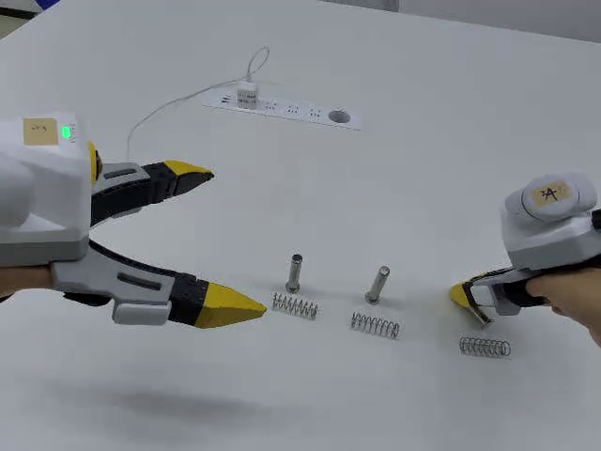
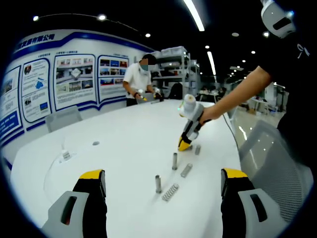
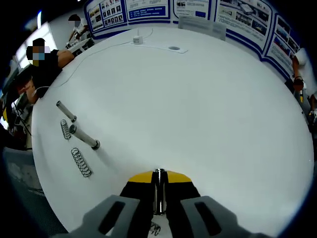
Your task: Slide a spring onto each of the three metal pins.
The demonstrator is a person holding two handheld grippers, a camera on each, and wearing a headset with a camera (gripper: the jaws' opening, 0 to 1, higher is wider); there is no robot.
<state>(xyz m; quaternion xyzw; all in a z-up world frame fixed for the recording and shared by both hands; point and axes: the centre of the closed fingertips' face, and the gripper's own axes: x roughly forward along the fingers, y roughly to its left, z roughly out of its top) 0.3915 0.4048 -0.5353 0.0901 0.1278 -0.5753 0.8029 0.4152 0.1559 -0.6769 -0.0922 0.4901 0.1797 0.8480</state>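
Your left gripper gapes wide | your right gripper clenches a smooth, shiny metal pin, partly hidden between its jaws.

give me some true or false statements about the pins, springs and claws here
1. The left claw is open. True.
2. Two pins stand upright on the table. True.
3. The right claw is empty. False: it is shut on a third pin.
4. The three springs are threaded onto pins. False: each lies flat on the table.
5. A power strip lies beyond the pins. True.
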